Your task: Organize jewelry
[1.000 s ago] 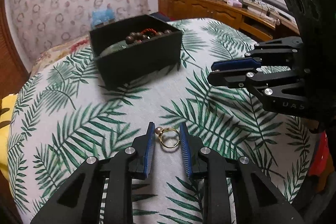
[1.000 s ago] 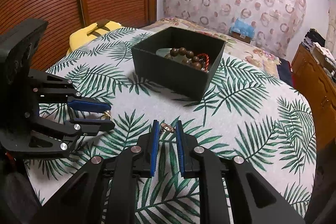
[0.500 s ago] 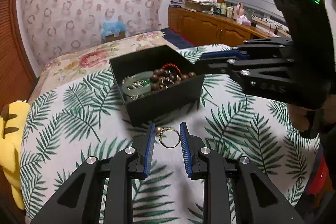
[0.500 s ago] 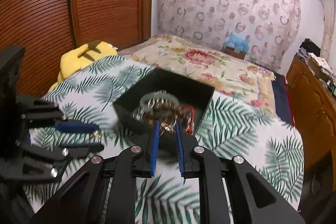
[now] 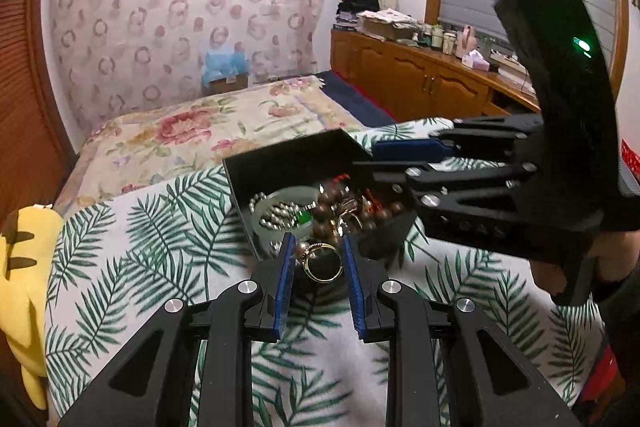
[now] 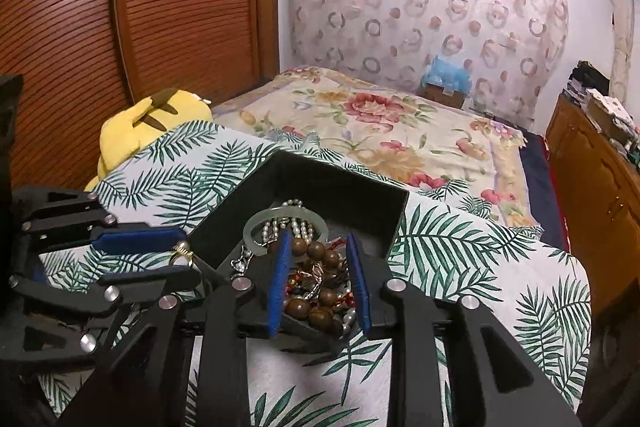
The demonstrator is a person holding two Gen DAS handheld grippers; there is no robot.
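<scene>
Your left gripper (image 5: 316, 261) holds the gold ring (image 5: 322, 261) edgewise between narrow jaws at the black box's (image 5: 288, 157) near rim. It is light, rigid and slippery: grip across the band. Your right gripper (image 6: 318, 265) has just been opening over the box, nothing between its jaws.

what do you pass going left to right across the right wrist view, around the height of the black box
left claw pinching a gold ring with a pearl → pale green jade bangle in the open black box → brown wooden bead bracelet → palm-leaf print cloth → brown wooden cabinet
</scene>
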